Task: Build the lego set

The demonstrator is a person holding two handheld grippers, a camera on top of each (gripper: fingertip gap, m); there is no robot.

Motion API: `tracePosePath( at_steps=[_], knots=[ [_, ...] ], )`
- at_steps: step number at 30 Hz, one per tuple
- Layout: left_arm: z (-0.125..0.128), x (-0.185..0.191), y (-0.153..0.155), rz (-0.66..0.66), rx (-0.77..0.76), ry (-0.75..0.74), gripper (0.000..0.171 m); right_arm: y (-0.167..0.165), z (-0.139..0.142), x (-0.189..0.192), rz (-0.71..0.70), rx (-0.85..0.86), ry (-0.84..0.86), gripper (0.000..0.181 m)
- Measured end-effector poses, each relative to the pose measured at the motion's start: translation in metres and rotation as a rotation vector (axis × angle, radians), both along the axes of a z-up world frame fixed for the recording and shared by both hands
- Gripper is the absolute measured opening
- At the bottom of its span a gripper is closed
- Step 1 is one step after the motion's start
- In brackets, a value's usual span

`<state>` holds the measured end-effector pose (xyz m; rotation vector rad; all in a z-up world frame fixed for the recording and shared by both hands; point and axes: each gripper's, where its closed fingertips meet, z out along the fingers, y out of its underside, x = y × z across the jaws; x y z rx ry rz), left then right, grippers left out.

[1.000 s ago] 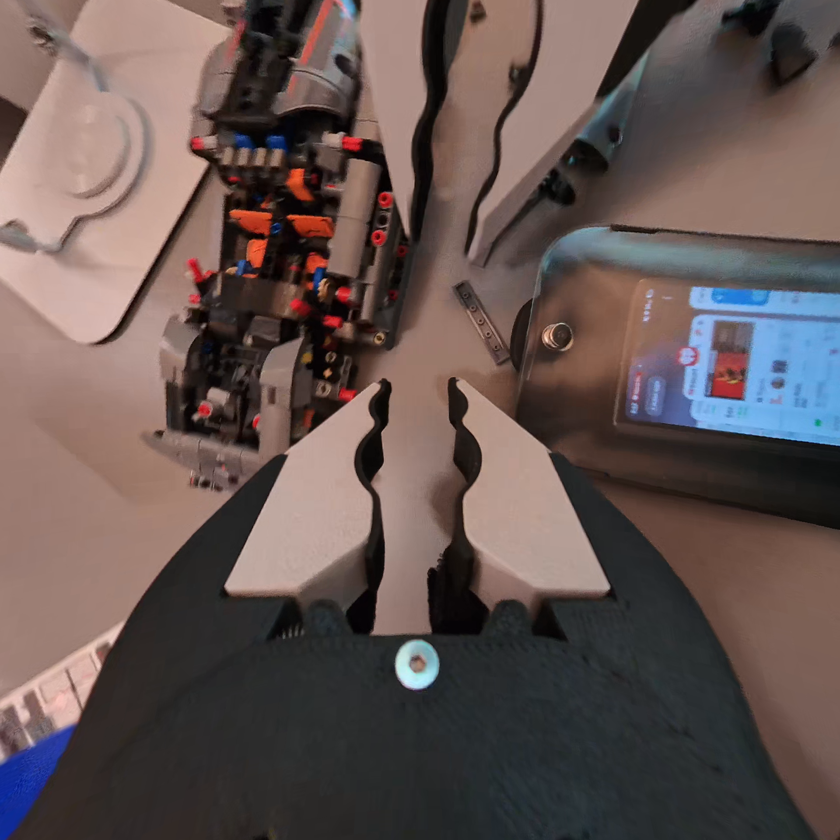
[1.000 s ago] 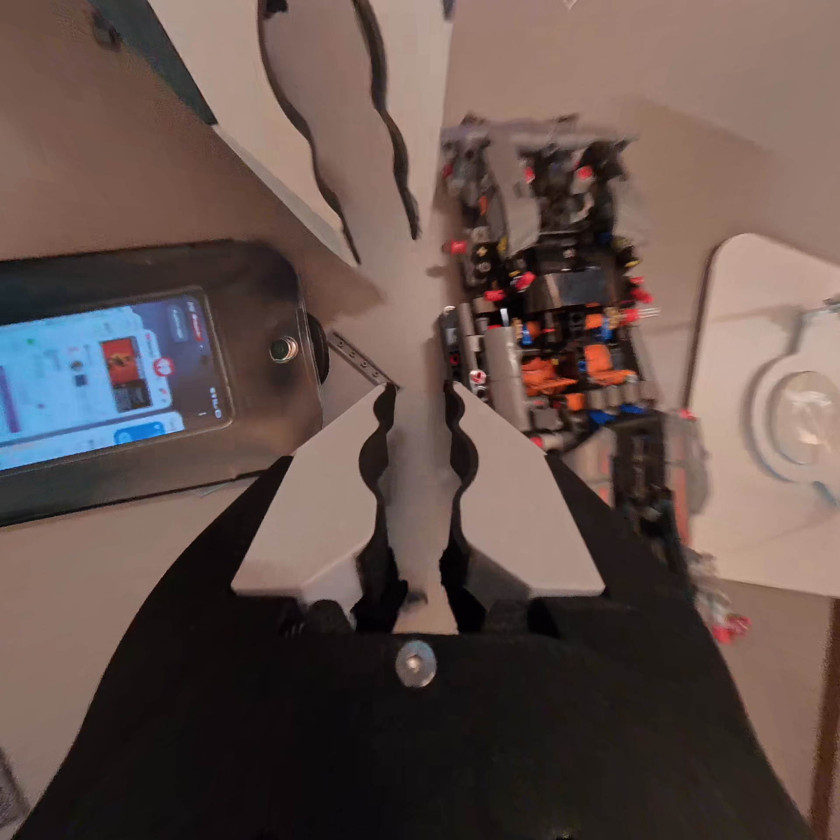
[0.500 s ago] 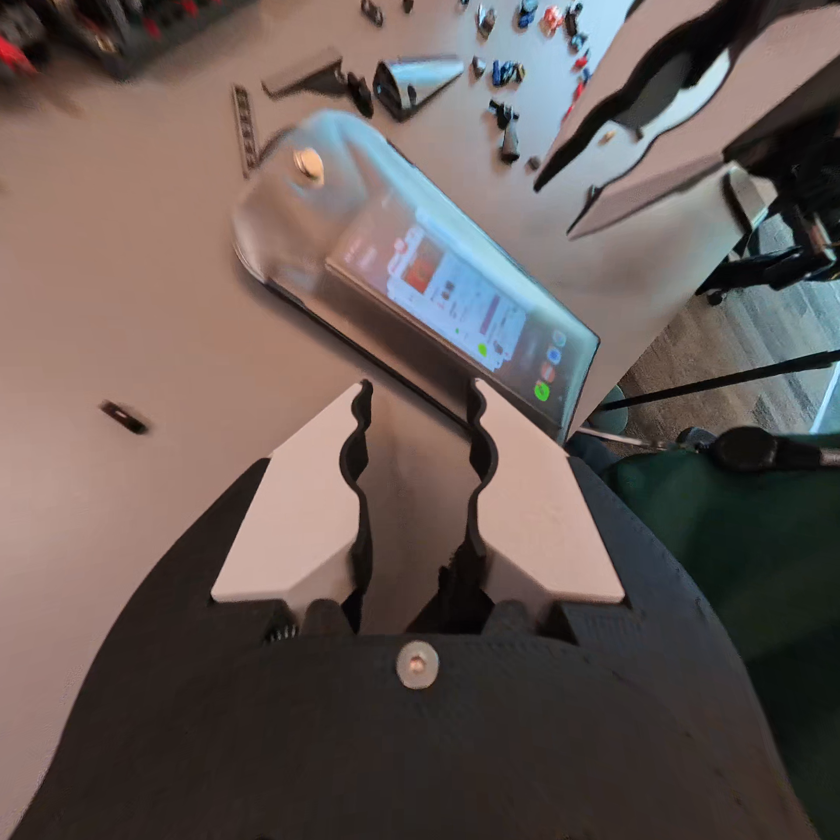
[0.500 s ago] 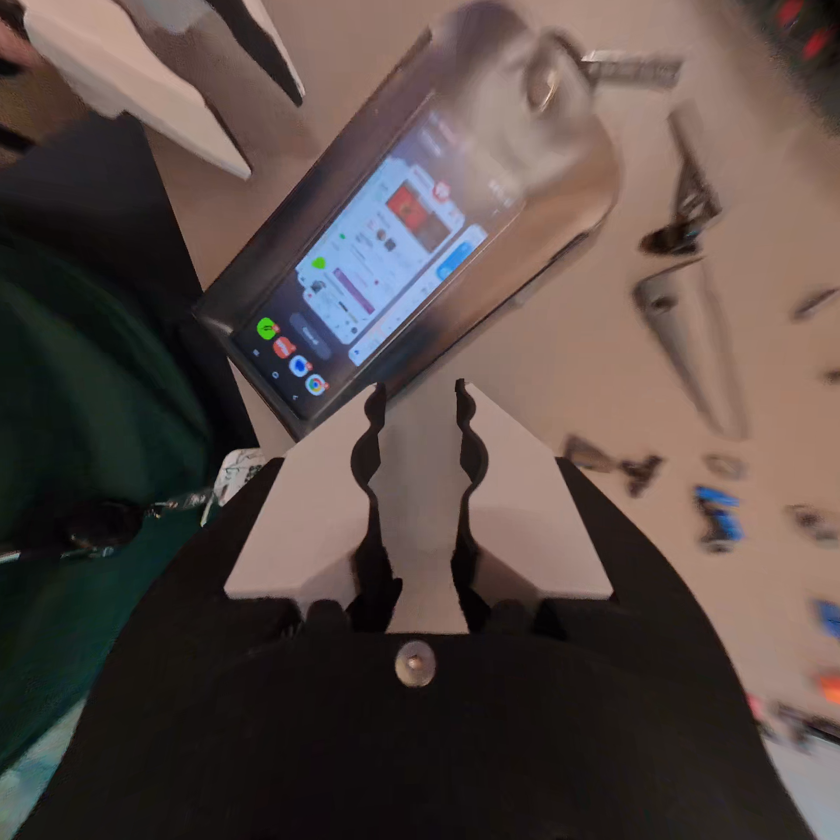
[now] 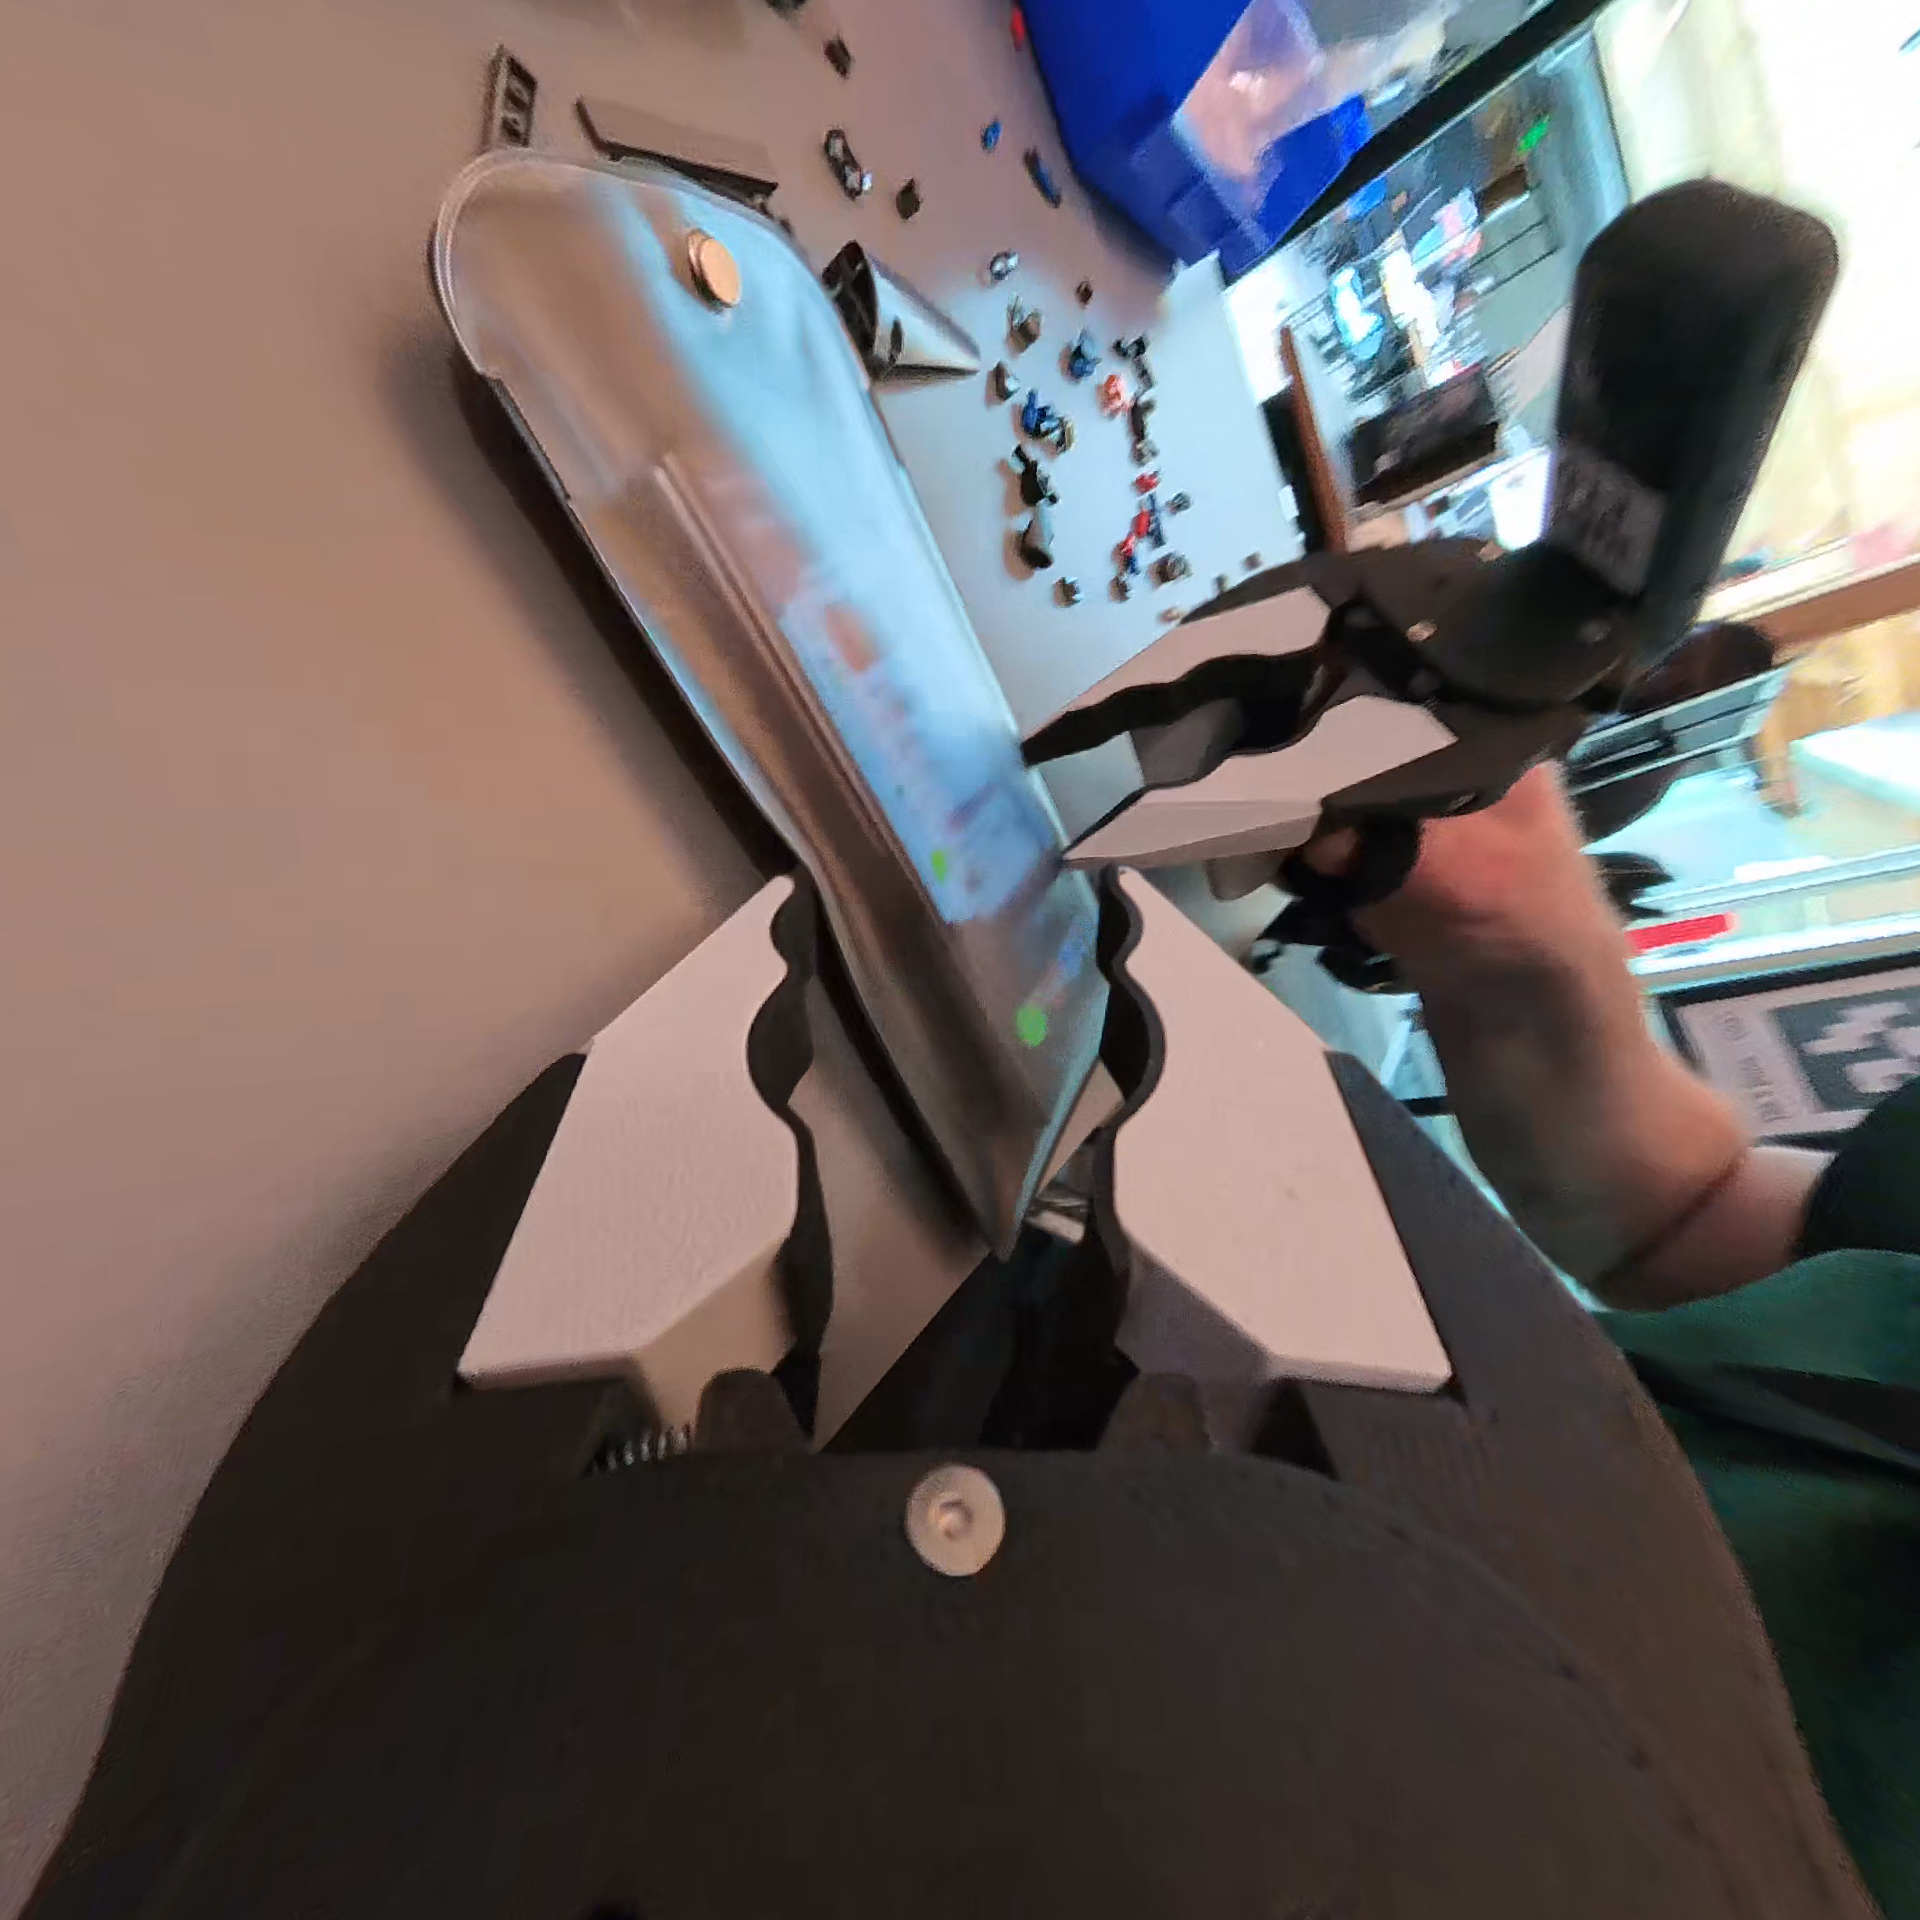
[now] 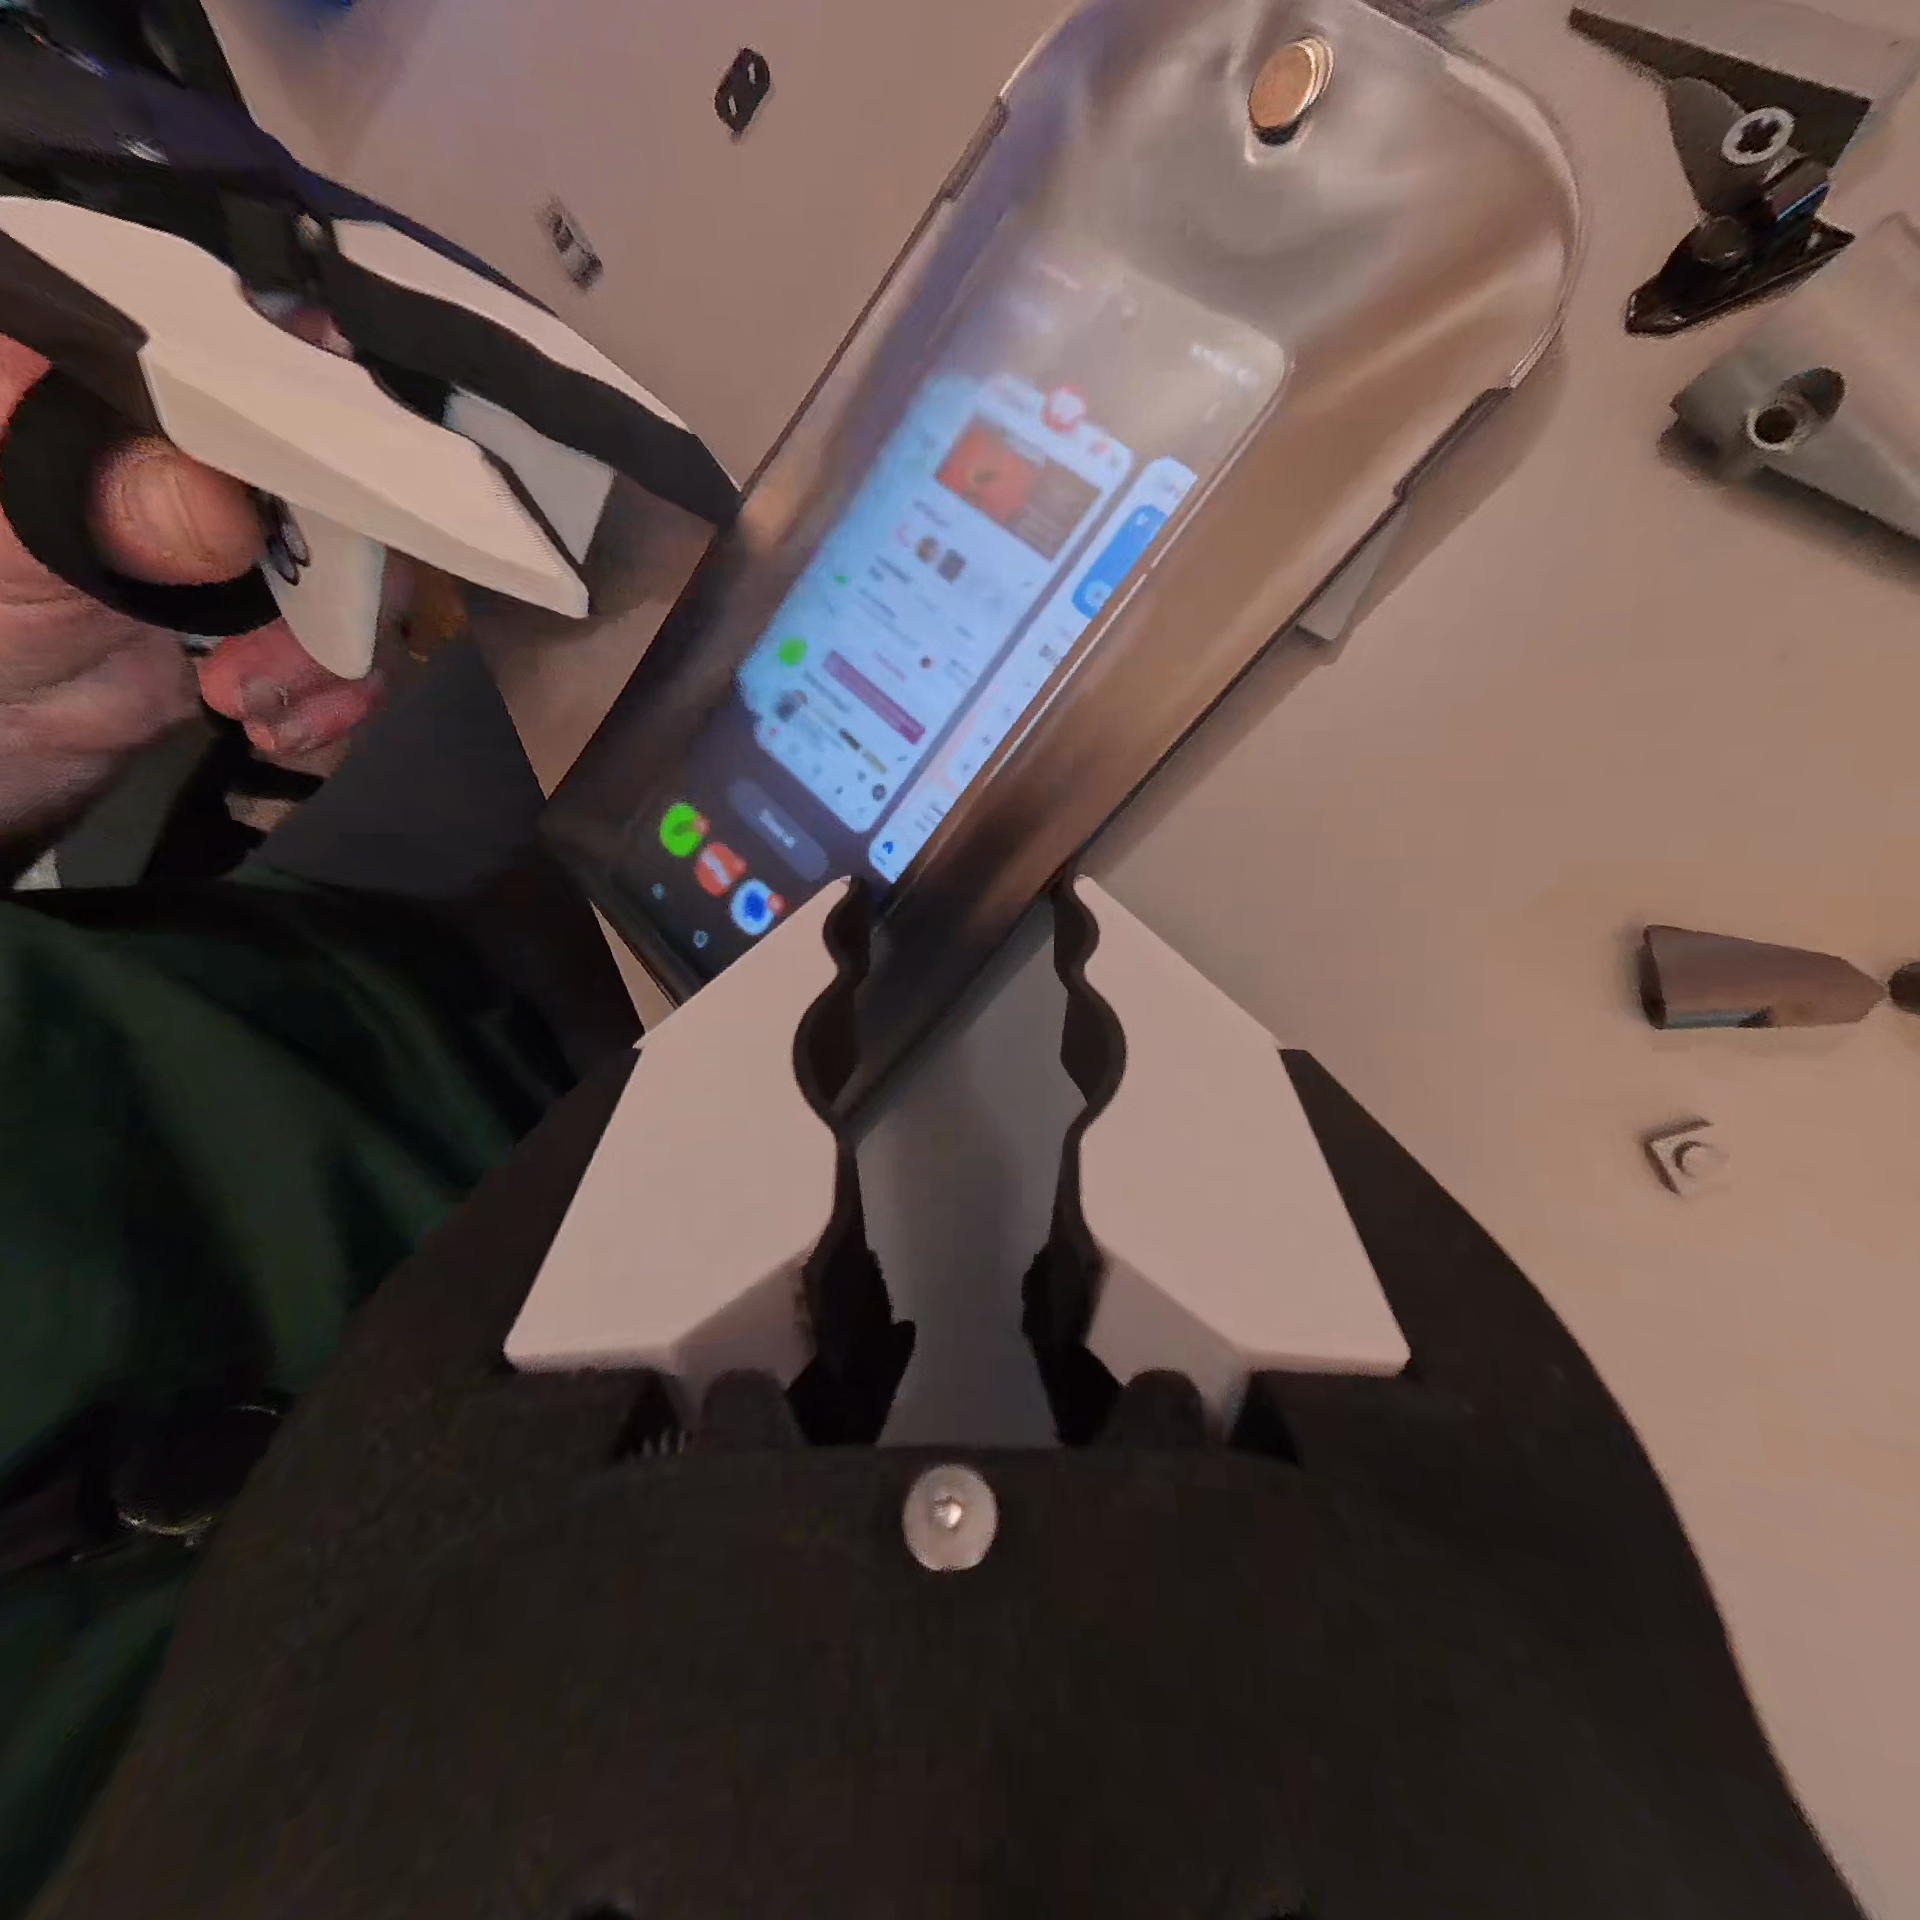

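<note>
Since half a second ago, both grippers came close to the phone (image 6: 997,582) at frame centre. The left gripper (image 5: 956,914) and right gripper (image 6: 961,904) are spread. Loose lego pieces (image 5: 1081,416) lie upper centre.

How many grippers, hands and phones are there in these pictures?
Grippers: 2, the left gripper and the right gripper
Hands: 2, the left hand and the right hand
Phones: 1, the phone in its clear pouch
Total: 5
</note>
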<state>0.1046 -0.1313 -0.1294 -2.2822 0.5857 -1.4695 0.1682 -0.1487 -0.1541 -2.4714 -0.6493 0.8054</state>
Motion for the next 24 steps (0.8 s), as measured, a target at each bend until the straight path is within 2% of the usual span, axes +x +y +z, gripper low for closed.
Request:
tracePosePath(
  at_steps=[2, 4, 6, 8, 10, 12, 13, 16, 18, 20, 22, 24],
  knots=[
    [0.003, 0.003, 0.001, 0.011, -0.048, -0.075, 0.045, -0.001, 0.0, 0.0, -0.015, 0.013, 0.061, 0.03],
    [0.007, 0.008, 0.001, 0.004, -0.086, -0.14, 0.046, -0.003, -0.001, 0.002, -0.018, 0.018, 0.103, 0.024],
    [0.013, 0.013, 0.001, -0.001, -0.124, -0.216, 0.044, -0.006, -0.004, 0.004, -0.003, 0.025, 0.102, 0.007],
    [0.017, 0.023, -0.008, -0.047, -0.177, -0.267, 0.043, -0.008, -0.005, -0.002, 0.012, 0.036, 0.141, 0.006],
    [0.009, 0.035, -0.015, -0.078, -0.15, -0.197, 0.04, -0.008, -0.005, -0.006, 0.024, 0.052, 0.137, 0.005],
    [0.0, 0.035, -0.013, -0.068, -0.116, -0.127, 0.027, -0.006, -0.004, -0.005, 0.022, 0.082, 0.127, 0.005],
    [-0.001, 0.033, -0.011, -0.056, -0.139, -0.132, 0.018, -0.006, -0.001, -0.006, 0.03, 0.088, 0.148, 0.005],
    [0.007, 0.029, -0.005, -0.03, -0.115, -0.176, 0.014, 0.001, 0.011, -0.007, 0.033, 0.164, 0.187, 0.006],
    [0.024, 0.024, 0.0, -0.014, -0.051, -0.228, 0.014, 0.007, 0.029, -0.007, 0.018, 0.233, 0.286, 0.005],
    [0.048, 0.01, 0.011, 0.025, -0.003, -0.29, 0.013, 0.012, 0.036, -0.004, 0.008, 0.288, 0.302, 0.0],
    [0.075, -0.018, 0.028, 0.078, 0.077, -0.292, 0.013, 0.01, 0.035, -0.004, 0.028, 0.316, 0.277, 0.0],
    [0.103, -0.06, 0.053, 0.147, 0.194, -0.227, 0.013, 0.01, 0.032, -0.003, 0.034, 0.322, 0.243, 0.0]
  ],
)
